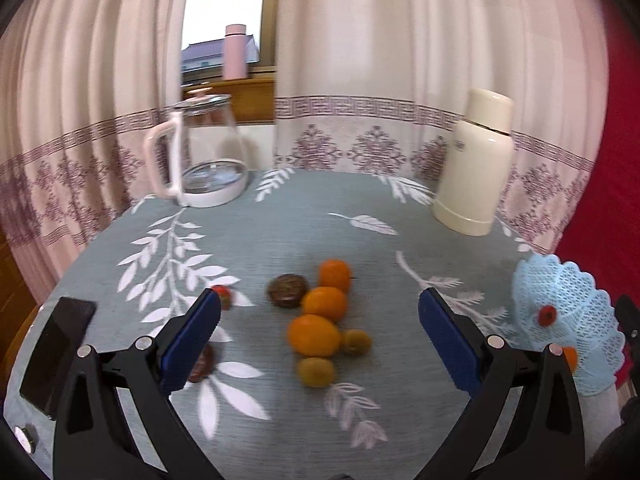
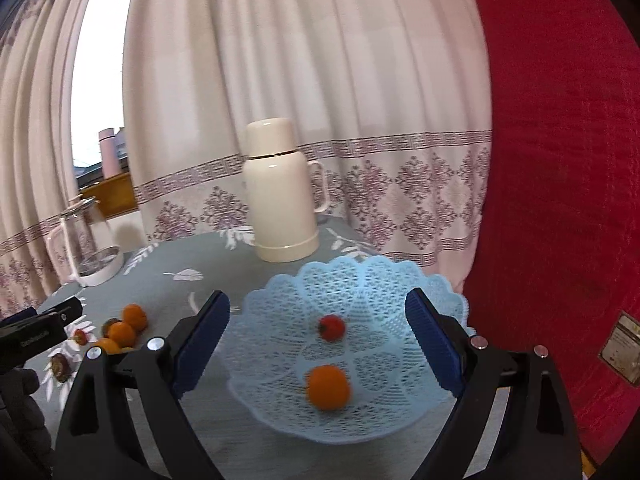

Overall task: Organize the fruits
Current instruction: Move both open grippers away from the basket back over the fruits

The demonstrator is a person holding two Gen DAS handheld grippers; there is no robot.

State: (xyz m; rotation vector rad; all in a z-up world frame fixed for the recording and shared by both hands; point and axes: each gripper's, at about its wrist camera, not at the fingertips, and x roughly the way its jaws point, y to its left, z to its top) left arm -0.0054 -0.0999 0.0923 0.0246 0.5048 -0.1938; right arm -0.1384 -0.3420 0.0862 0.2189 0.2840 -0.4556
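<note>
A cluster of fruit lies mid-table in the left wrist view: three oranges [image 1: 313, 335], two small green fruits [image 1: 316, 372], a dark brown round fruit [image 1: 288, 290] and a small red one [image 1: 222, 294]. Another brown fruit [image 1: 202, 362] shows behind the left finger. My left gripper [image 1: 319, 330] stands open above the cluster, holding nothing. At the right edge stands a light blue lace basket [image 1: 576, 304]. In the right wrist view the basket [image 2: 360, 280] holds one orange [image 2: 328, 387] and a red fruit [image 2: 332, 327]. My right gripper [image 2: 318, 340] hovers open over it, empty.
A cream thermos [image 1: 476, 164] stands at the table's back right and a glass kettle [image 1: 200, 152] at the back left. A black device [image 1: 56, 356] sits near the left edge. Curtains hang behind; red fabric [image 2: 560, 160] lies to the right of the basket.
</note>
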